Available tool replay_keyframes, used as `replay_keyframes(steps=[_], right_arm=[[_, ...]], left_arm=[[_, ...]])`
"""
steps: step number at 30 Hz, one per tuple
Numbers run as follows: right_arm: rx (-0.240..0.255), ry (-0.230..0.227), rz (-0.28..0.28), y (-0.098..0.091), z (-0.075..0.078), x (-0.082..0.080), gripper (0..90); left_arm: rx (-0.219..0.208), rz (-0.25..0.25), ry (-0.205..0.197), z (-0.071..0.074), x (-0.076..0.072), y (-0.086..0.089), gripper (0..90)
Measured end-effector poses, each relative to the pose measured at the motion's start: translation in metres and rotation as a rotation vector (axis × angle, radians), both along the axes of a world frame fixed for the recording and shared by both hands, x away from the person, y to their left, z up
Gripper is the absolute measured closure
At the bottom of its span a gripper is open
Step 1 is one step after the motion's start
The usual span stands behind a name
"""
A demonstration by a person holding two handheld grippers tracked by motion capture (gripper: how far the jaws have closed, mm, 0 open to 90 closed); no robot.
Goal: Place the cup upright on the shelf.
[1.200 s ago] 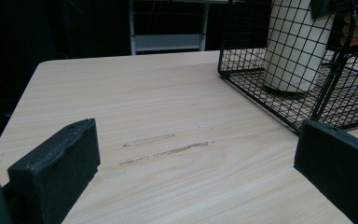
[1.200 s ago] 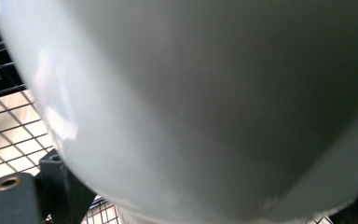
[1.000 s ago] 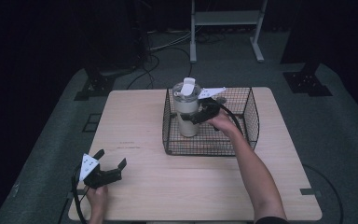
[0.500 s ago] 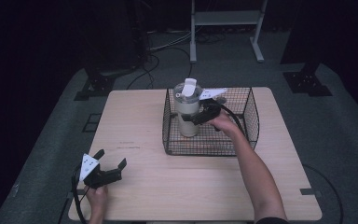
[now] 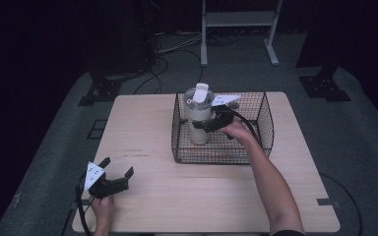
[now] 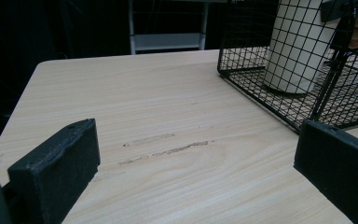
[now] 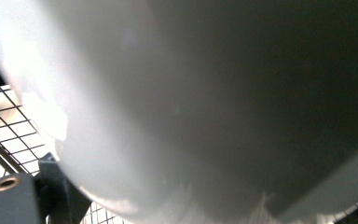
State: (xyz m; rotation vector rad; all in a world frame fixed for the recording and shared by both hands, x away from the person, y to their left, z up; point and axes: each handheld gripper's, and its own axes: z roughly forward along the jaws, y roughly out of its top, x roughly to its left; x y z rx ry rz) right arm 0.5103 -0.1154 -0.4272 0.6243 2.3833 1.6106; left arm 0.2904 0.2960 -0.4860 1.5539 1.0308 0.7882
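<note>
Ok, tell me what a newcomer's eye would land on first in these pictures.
First, the tall cream tumbler standing upright in the left end of the black wire basket at the table's far middle, with the right gripper against its side. Then the left gripper, jaws wide apart, at the near left corner of the wooden table.

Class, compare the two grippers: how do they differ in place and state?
The left gripper rests on the bare wooden table, jaws wide open and empty. The right gripper reaches inside the black wire basket, closed around the tall cream tumbler. Both are black and hand-held.
</note>
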Motion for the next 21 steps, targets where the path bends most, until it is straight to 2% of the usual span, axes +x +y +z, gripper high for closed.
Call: replay_keyframes(steps=[10,21], right_arm=[[-0.005,-0.005,0.005,-0.0008,0.0001,-0.0013,8.1],[-0.012,0.01,0.002,-0.0045,0.0004,-0.004,7.2]], left_arm=[[0.007,-0.002,0.003,0.0001,-0.0003,0.0006,0.0],[0.008,0.001,0.005,0.0,0.0004,0.0006,0.0]])
